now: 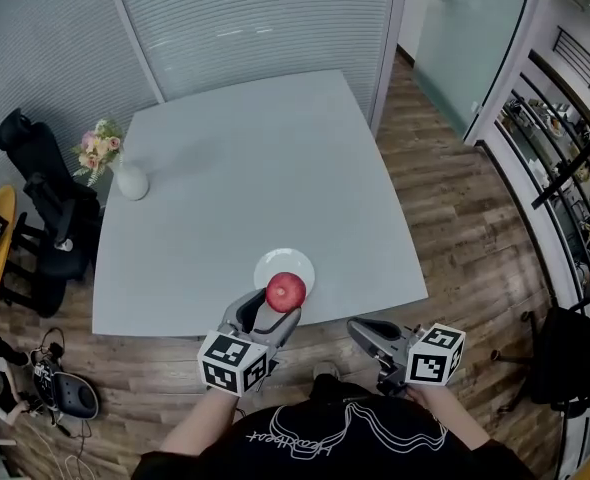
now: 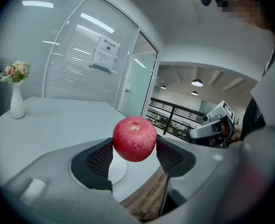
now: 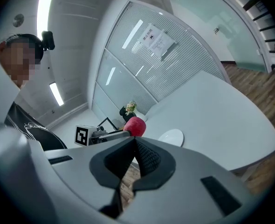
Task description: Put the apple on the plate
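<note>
The carry is nearly done: the left gripper (image 1: pixel 278 309) is clamped on the apple (image 1: pixel 286 291) and holds it over the near part of the white plate (image 1: pixel 301 264), so the next move looks to be a short, straight lowering until the fruit rests on the plate, then easing the jaws apart without rolling it. The plate sits close to the near edge of the table (image 1: pixel 245 158), so any roll toward the person risks a drop to the floor. The right gripper (image 1: pixel 360 330) waits off the table with jaws together and empty, and the vase (image 1: pixel 131 182) stands well apart, leaving the way open.
</note>
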`<state>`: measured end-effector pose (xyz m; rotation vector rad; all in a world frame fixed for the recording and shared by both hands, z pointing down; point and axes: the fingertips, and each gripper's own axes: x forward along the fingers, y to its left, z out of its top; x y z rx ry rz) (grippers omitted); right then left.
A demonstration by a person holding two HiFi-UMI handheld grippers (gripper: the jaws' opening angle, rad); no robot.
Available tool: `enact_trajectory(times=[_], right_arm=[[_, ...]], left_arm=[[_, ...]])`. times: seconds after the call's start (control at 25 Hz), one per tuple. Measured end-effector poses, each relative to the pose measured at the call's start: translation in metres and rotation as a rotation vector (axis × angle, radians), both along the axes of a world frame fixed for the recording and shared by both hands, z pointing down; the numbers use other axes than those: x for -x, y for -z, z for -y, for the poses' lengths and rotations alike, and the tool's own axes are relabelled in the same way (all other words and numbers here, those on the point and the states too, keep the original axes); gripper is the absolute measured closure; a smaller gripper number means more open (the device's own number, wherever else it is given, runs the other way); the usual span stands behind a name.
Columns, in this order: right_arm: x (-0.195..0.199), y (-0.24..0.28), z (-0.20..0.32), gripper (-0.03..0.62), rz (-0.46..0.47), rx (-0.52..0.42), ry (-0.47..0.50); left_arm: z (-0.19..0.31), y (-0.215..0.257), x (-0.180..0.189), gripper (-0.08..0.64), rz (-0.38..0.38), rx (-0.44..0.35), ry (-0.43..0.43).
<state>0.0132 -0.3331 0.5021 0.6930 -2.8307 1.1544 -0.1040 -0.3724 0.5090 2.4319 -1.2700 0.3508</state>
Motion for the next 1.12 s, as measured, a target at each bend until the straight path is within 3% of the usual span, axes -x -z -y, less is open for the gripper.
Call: enact_trajectory(times=[0.68, 1.12], right_arm=[[-0.030, -0.021, 0.020, 0.583, -0.015, 0.057, -0.047], [-0.051, -0.036, 0.029, 0.583, -0.052, 0.104, -0.086]], left_arm=[[0.043, -0.063, -0.004, 0.262, 0.205, 0.034, -0.004], [0.067, -0.113, 0.012, 0.262, 0.261, 0.115, 0.035]])
